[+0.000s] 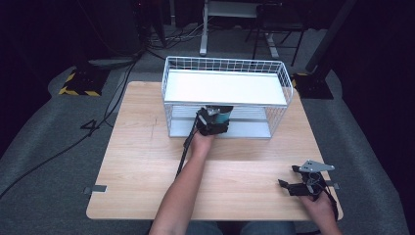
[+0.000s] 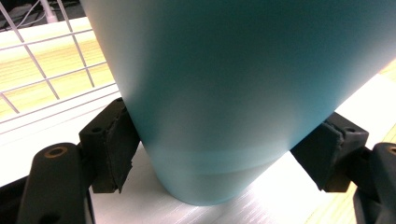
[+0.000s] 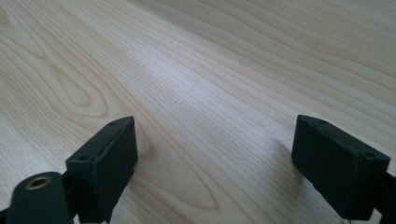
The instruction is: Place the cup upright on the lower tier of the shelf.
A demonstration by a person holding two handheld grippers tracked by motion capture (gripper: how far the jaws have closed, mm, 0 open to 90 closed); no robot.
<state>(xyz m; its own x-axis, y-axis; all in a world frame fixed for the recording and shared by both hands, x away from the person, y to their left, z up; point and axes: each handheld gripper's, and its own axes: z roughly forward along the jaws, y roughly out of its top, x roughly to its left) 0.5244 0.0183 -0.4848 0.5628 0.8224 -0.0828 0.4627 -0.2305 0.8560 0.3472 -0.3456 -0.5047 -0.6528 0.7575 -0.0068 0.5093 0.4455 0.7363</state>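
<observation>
- Teal cup (image 2: pixel 219 93) pinched by the left tool (image 1: pixel 214 121), one black pad (image 2: pixel 116 144) pressed against each side of its smooth wall.
- Held upright at the front opening of the white wire rack (image 1: pixel 284 81), base touching the rack's white lower shelf (image 2: pixel 275 191), as seen in the left tool's view.
- Seen from the high view just under the front edge of the rack's white upper shelf (image 1: pixel 225 87), near the middle of the rack's width.
- Set on the far half of the light wooden table (image 1: pixel 142 166), with wire mesh walls around the upper shelf.
- Reaching in from the bottom edge, a bare left forearm (image 1: pixel 183 191), black cable trailing beside it.
- Resting low over the near right corner of the table, the right tool (image 1: pixel 288 178), well apart from the rack.
- Spread wide and gripping nothing in its own view, bare wood grain (image 3: pixel 196 93) showing between both black jaws.
- Topped by a grey three-cornered plate (image 1: pixel 317 166), with the right hand (image 1: pixel 320 205) behind it.
</observation>
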